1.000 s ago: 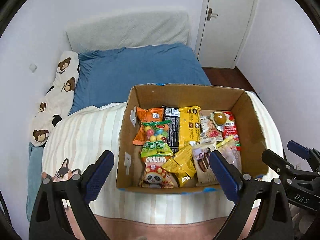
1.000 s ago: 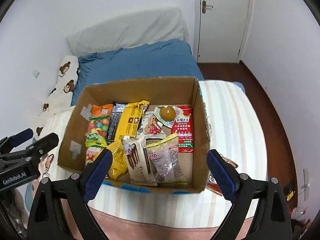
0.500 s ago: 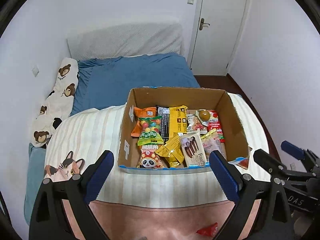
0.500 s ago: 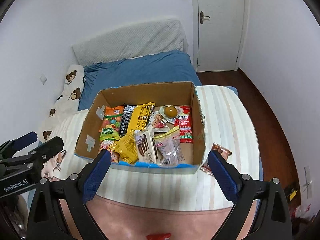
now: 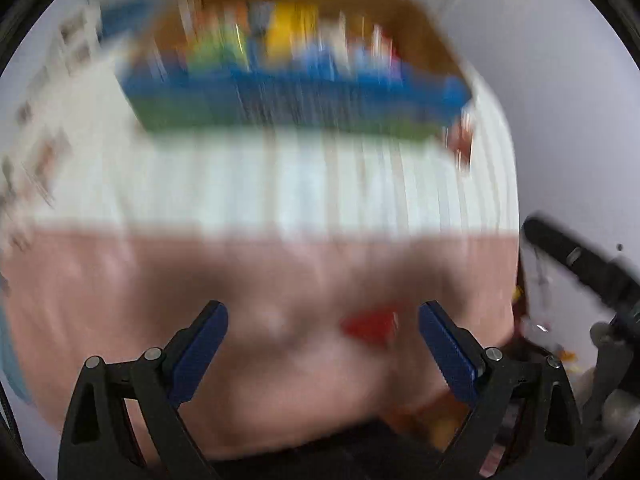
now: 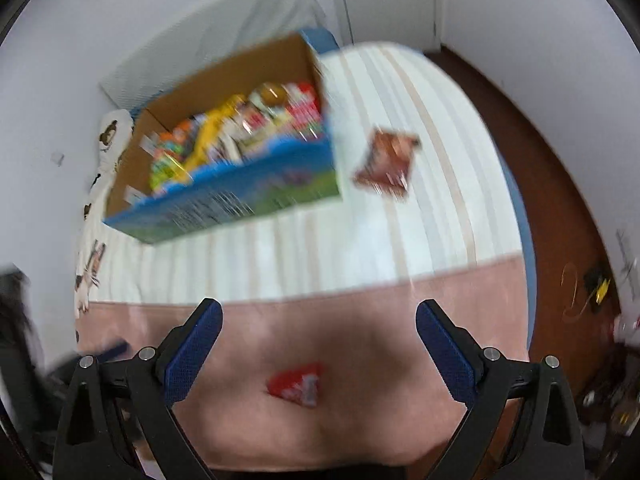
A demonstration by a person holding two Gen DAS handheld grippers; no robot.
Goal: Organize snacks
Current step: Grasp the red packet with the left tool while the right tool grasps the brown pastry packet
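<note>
- The right wrist view is the clearer one: it shows a brown snack packet (image 6: 387,168) lying alone on the striped blanket (image 6: 360,240), just beside the right wall of the cardboard box (image 6: 224,204). In the left wrist view that packet is only a reddish smear past the box corner.
- The left wrist view is heavily motion-blurred; its box (image 5: 288,92) reads as streaks of orange, yellow, green and blue near the far end of the bed.
- Both views catch a small red snack packet (image 6: 297,385) on the pink blanket (image 6: 360,320) at the near edge of the bed; in the left view it (image 5: 370,325) sits nearer the right finger.
- The left gripper (image 5: 323,344) hangs over the pink blanket, jaws spread wide, nothing between them.
- The right gripper (image 6: 319,344) points the same way, jaws equally wide and empty, with the red packet lying below the gap.
- The box sits toward the left side of the bed, packed with mixed snack bags (image 6: 240,128): yellow, orange, green and red wrappers.
</note>
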